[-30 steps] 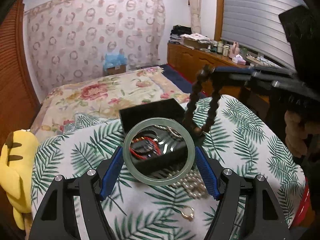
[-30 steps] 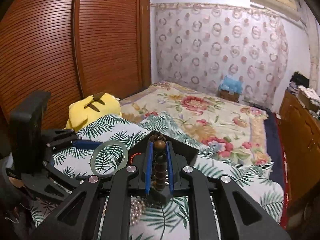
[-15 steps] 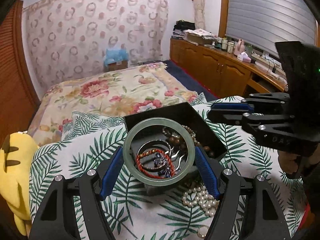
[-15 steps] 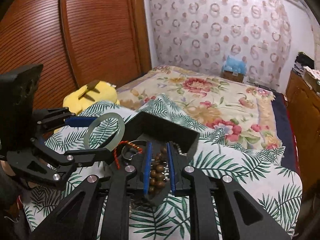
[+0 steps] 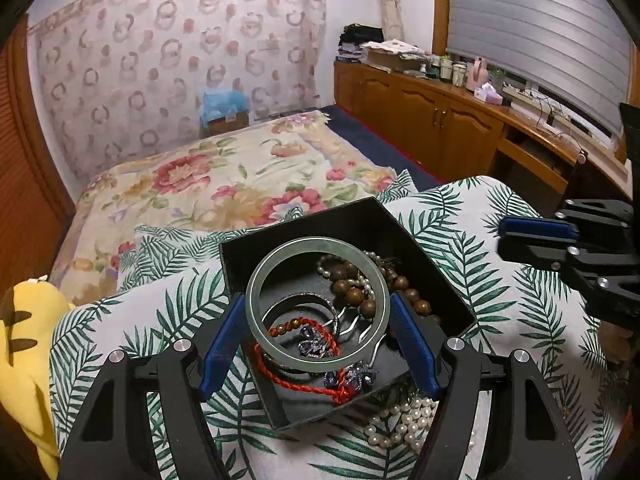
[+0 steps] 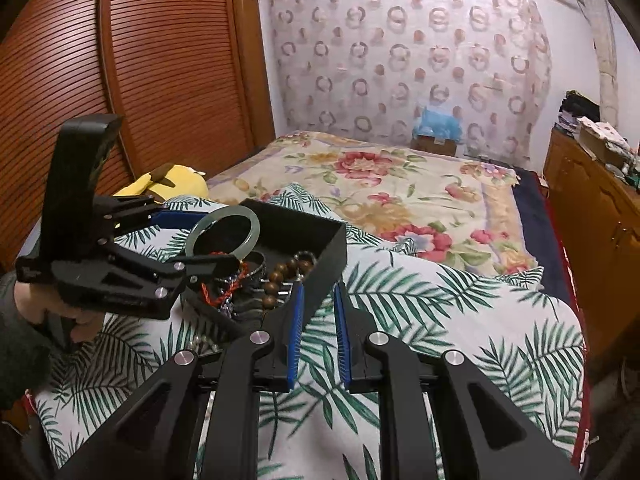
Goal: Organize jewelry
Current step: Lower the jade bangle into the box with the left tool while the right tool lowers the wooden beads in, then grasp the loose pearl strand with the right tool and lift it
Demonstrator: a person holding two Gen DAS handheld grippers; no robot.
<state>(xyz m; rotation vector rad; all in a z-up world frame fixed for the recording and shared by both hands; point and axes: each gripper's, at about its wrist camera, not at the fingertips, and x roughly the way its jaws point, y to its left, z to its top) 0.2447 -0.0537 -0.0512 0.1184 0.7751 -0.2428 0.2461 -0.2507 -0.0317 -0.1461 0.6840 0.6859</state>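
Left gripper (image 5: 318, 312), blue pads pinching the jade bangle (image 5: 317, 305) across its width at 9 and 3 o'clock, holds it just above the black box (image 5: 352, 220). The bangle looks rigid, smooth, probably slippery and brittle; gripping across the outer rim suits it. Inside the box: a red cord (image 5: 304, 380), a silver bangle (image 5: 300, 304), blue crystal pieces (image 5: 352, 376) and wooden beads (image 5: 354, 296). A pearl strand (image 5: 404, 424) lies on the leaf-print cloth (image 5: 460, 248) at the box's 5 o'clock. Right gripper (image 6: 319, 300): jaws slightly parted, holding nothing, beside the box.
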